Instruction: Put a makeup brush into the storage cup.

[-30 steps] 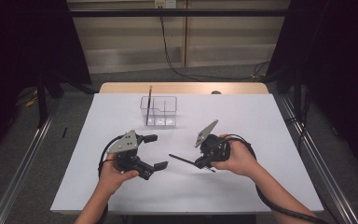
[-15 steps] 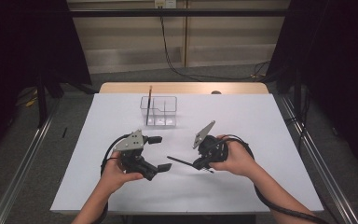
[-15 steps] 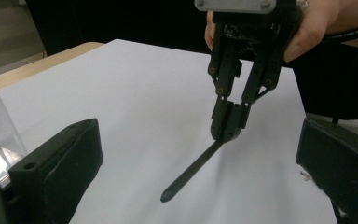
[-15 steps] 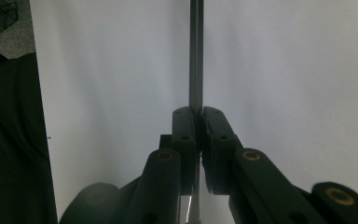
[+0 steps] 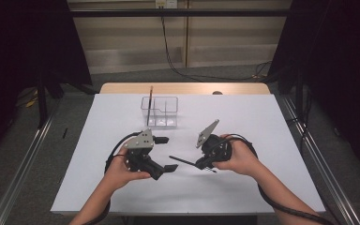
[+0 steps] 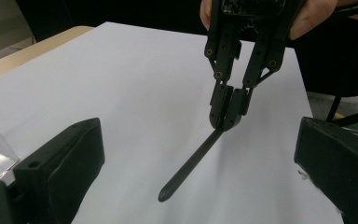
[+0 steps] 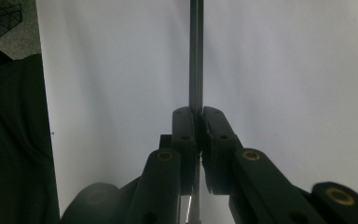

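While the white table [image 5: 262,122] fills mid-frame with the clear divided box [image 5: 159,111] and its upright stick above centre, the left gripper [image 5: 165,153] has drifted right toward frame centre, jaws wide apart; the right gripper [image 5: 205,165] stays clamped on the thin black pen [image 6: 191,163], suggesting a handover

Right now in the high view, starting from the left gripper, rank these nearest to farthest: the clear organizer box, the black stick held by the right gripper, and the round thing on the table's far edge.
1. The black stick, just right of the left gripper, held by the right gripper.
2. The clear organizer box, farther up the table.
3. The round thing, on the far wooden edge, to the right.
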A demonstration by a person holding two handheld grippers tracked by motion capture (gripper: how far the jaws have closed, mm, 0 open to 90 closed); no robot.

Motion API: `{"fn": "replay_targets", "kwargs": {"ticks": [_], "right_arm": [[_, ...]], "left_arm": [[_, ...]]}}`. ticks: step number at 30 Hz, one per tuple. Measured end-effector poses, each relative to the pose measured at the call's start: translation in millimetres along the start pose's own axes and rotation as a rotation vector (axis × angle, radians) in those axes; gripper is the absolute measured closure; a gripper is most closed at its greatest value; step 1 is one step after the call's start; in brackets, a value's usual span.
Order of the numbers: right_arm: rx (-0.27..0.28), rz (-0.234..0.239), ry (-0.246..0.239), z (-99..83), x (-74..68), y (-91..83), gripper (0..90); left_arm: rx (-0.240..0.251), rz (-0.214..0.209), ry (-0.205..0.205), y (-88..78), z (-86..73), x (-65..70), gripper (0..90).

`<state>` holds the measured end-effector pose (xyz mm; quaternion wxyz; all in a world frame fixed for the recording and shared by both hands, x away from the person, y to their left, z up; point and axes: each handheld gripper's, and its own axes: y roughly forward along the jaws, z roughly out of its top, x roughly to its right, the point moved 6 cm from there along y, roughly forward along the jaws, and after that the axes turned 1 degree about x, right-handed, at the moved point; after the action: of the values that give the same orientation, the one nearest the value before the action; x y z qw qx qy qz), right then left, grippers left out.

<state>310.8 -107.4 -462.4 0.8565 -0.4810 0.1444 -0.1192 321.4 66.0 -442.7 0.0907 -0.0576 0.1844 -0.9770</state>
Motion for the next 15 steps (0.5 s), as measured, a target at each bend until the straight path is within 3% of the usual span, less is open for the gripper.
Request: {"fn": "replay_targets", "kwargs": {"ticks": [15], "right_arm": [[-0.014, 0.01, -0.04, 1.4, -2.6, -0.3, 85.1]], "left_arm": [[-0.088, -0.031, 0.051, 6.1, 5.8, 2.3, 6.5]]}}
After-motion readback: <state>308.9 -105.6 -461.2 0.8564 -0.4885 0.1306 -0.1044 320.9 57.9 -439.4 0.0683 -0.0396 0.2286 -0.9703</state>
